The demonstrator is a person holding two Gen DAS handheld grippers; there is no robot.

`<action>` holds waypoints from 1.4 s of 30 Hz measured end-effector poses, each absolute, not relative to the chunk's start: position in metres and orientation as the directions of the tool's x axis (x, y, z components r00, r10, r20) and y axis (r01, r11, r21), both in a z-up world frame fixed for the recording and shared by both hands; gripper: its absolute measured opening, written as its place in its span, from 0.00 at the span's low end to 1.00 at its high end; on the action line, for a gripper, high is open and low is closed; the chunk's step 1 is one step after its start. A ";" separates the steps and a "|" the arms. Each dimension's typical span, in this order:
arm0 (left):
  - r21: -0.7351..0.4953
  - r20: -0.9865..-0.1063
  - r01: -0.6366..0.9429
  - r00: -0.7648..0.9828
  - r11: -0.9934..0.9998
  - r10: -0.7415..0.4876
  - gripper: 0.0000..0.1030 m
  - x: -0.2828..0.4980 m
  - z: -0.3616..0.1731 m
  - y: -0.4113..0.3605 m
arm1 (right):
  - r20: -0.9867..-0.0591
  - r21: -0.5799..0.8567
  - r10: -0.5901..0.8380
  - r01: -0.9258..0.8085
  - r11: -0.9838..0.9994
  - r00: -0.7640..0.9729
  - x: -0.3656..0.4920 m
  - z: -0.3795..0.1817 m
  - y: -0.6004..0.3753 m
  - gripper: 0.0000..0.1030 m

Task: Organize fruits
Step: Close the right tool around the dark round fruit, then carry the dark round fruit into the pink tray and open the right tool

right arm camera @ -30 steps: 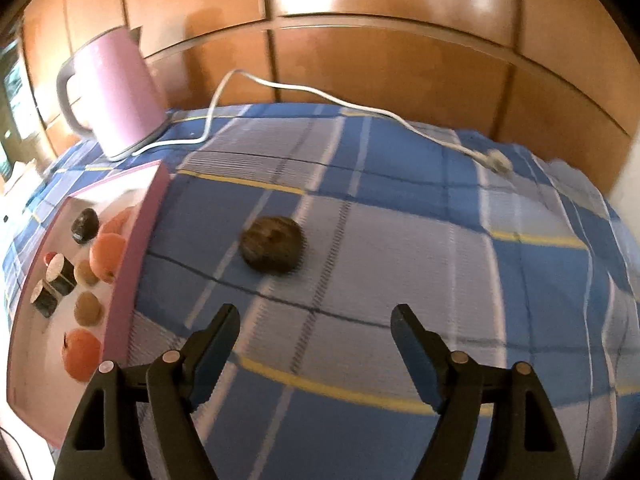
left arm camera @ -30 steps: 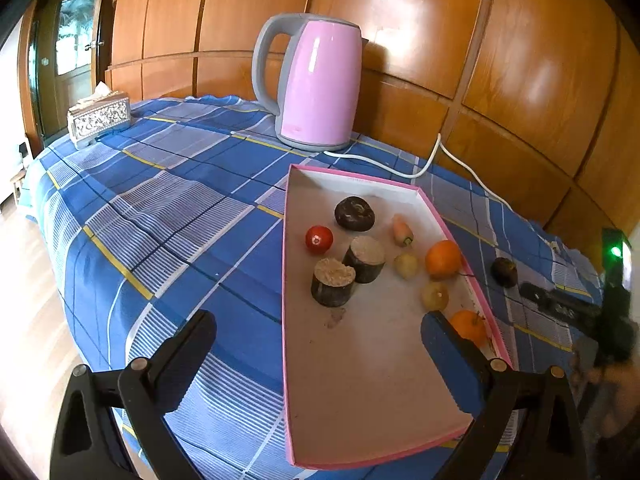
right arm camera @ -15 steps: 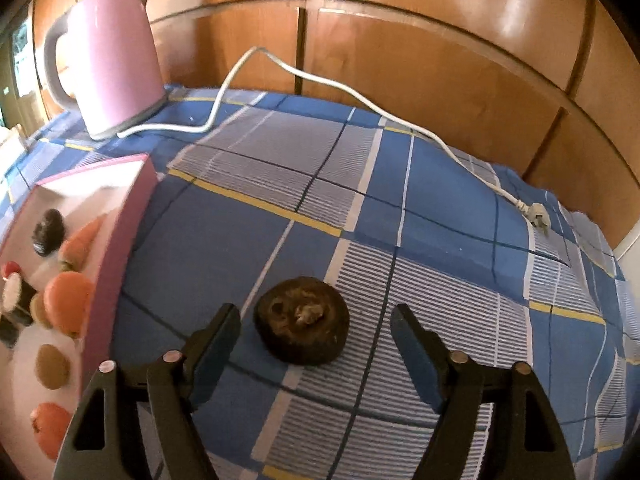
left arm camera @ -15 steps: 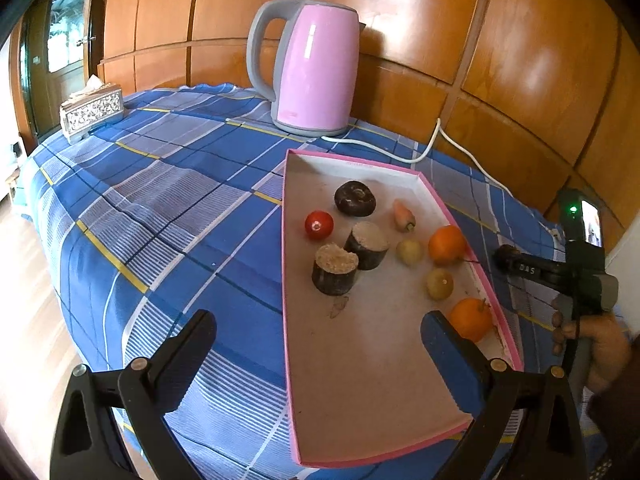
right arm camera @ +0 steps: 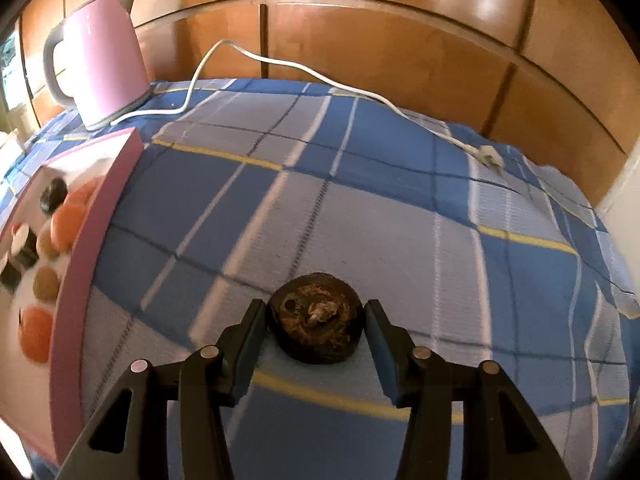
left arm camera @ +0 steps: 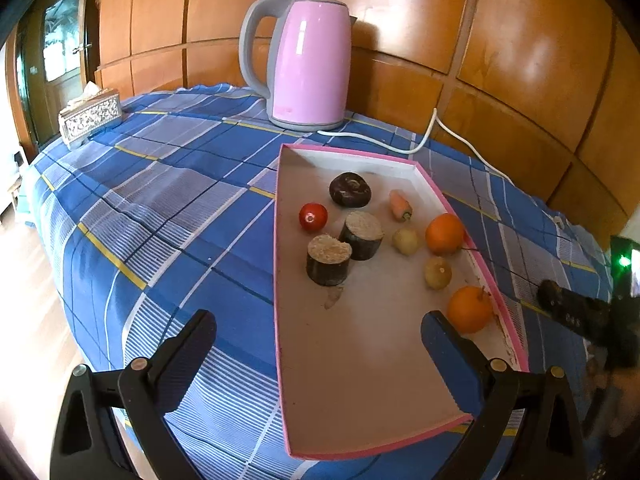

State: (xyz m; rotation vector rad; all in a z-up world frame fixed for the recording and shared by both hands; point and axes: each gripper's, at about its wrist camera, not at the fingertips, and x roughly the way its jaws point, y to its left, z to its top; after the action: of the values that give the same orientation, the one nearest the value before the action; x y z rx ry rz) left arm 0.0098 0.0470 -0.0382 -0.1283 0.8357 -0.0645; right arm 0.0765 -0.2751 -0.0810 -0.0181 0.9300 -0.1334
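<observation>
The right gripper (right arm camera: 315,322) has its fingers narrowed around a dark fruit (right arm camera: 316,316) that sits on the blue checked cloth (right arm camera: 400,208), well right of the pink tray (right arm camera: 86,264). The pads look to be touching or just about touching the fruit's sides; whether they press it firmly yet cannot be told. The fruit rests flat on the cloth with its stem end up (a dried, woody-looking crown).

The step in hand appears to be the pickup. To do it well, close evenly so both pads meet the fruit at its widest girth, not above it, since the rounded sides could let it squirt forward or slip down. Squeeze only until it is firm, then lift straight up before travelling left, so the cloth does not drag and bunch. The tray wall is raised, so the fruit should clear the rim before it goes down.

The left gripper (left arm camera: 316,340) hangs wide and empty over the near end of the tray (left arm camera: 280,320), which already holds two oranges (left arm camera: 445,234), a tomato (left arm camera: 313,217), a carrot (left arm camera: 400,205), a similar dark fruit (left arm camera: 351,188) and two cut log-like pieces (left arm camera: 329,259). The near half of the tray floor is bare, a fair landing spot. A pink kettle (left arm camera: 306,60) and its cord (right arm camera: 320,80) lie beyond, out of the path.
</observation>
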 end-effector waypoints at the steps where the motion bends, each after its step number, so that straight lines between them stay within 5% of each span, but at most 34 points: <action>1: -0.138 -0.732 0.009 0.672 0.990 -0.108 1.00 0.008 -0.037 0.046 | -0.795 -0.082 -0.129 0.106 0.991 0.593 0.069 -0.081 -0.277 0.49; 16: -0.117 -0.730 0.051 0.672 0.992 -0.121 1.00 0.000 -0.034 0.033 | -0.747 -0.011 -0.131 0.186 0.983 0.651 0.022 -0.092 -0.302 0.50; 20: -0.114 -0.732 0.062 0.670 0.992 -0.126 1.00 -0.001 -0.034 0.029 | -0.742 0.025 -0.106 0.186 0.982 0.662 0.020 -0.093 -0.306 0.54; 24: -0.112 -0.732 0.077 0.668 0.991 -0.135 1.00 -0.002 -0.034 0.026 | -0.746 0.033 -0.100 0.185 0.982 0.659 0.019 -0.093 -0.306 0.73; 32: -0.108 -0.734 0.075 0.667 0.991 -0.130 1.00 -0.003 -0.035 0.024 | -0.754 -0.009 -0.124 0.178 0.984 0.645 0.023 -0.086 -0.310 0.74; 37: -0.111 -0.735 0.060 0.667 0.992 -0.123 1.00 -0.002 -0.035 0.028 | -0.760 -0.053 -0.138 0.152 0.987 0.636 0.037 -0.084 -0.304 0.73; 39: -0.115 -0.736 0.055 0.666 0.992 -0.122 1.00 -0.002 -0.035 0.030 | -0.764 -0.061 -0.137 0.141 0.988 0.630 0.040 -0.085 -0.301 0.49; 42: -0.117 -0.735 0.047 0.668 0.992 -0.119 1.00 -0.002 -0.034 0.032 | -0.771 -0.076 -0.144 0.136 0.988 0.620 0.042 -0.086 -0.297 0.49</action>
State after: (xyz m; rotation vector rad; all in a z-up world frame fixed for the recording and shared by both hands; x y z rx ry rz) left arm -0.0023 0.0322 -0.0342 -0.0911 0.8348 -0.0935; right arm 0.0418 -0.2974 -0.0865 -0.0106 0.8878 -0.1610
